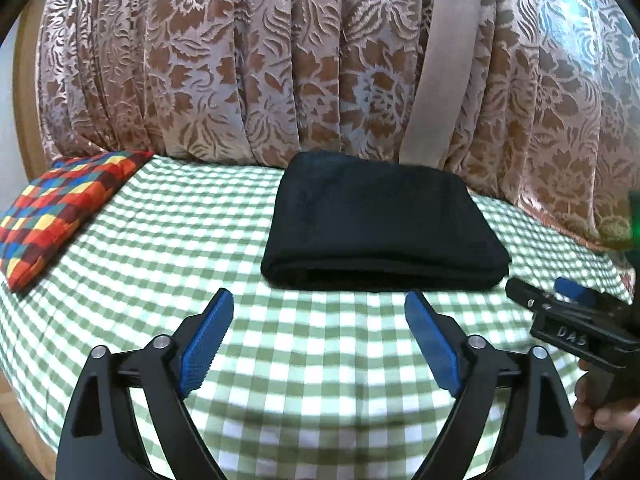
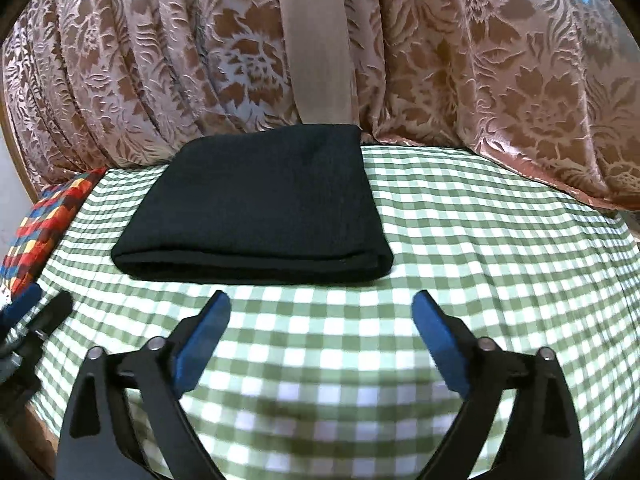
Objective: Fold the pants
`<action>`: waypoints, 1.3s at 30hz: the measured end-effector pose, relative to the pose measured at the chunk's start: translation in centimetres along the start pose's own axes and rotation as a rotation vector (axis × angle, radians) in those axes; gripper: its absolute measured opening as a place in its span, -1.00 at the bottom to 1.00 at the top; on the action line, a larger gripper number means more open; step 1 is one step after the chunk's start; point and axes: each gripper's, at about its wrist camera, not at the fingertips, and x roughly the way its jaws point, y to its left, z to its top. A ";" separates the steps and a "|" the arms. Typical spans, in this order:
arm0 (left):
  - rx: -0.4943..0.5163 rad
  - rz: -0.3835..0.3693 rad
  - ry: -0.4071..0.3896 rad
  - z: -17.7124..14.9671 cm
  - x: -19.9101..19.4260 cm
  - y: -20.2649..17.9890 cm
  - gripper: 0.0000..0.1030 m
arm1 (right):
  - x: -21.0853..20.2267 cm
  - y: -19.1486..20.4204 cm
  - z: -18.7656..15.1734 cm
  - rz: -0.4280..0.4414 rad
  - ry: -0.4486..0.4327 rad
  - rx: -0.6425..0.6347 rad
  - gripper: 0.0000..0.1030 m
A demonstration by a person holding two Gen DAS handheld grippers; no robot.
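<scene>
One folded pair of black pants (image 1: pixel 380 216), one patchwork cushion (image 1: pixel 60 208), one checked bedsheet (image 1: pixel 320 380), two grippers: left gripper (image 1: pixel 319 300), right gripper (image 2: pixel 321 300).

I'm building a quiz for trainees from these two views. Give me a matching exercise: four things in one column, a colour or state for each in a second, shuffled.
Things:
1 pants
2 bedsheet
3 pillow
4 left tongs

Descriptions:
A green and white checks
B open, holding nothing
C black, folded into a rectangle
D multicoloured squares

Pairs: 1-C, 2-A, 3-D, 4-B
</scene>
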 end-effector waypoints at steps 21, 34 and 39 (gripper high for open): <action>-0.007 0.084 0.005 -1.7 -1.8 -0.5 0.93 | -2.5 2.2 -2.7 -0.099 -0.077 -0.051 0.95; -0.009 0.120 -0.044 -1.3 -3.0 -0.3 0.93 | -3.0 2.2 -2.7 -0.081 -0.086 -0.049 0.96; 0.001 0.127 -0.049 -1.4 -3.2 -0.5 0.93 | -3.0 2.4 -2.9 -0.072 -0.083 -0.062 0.95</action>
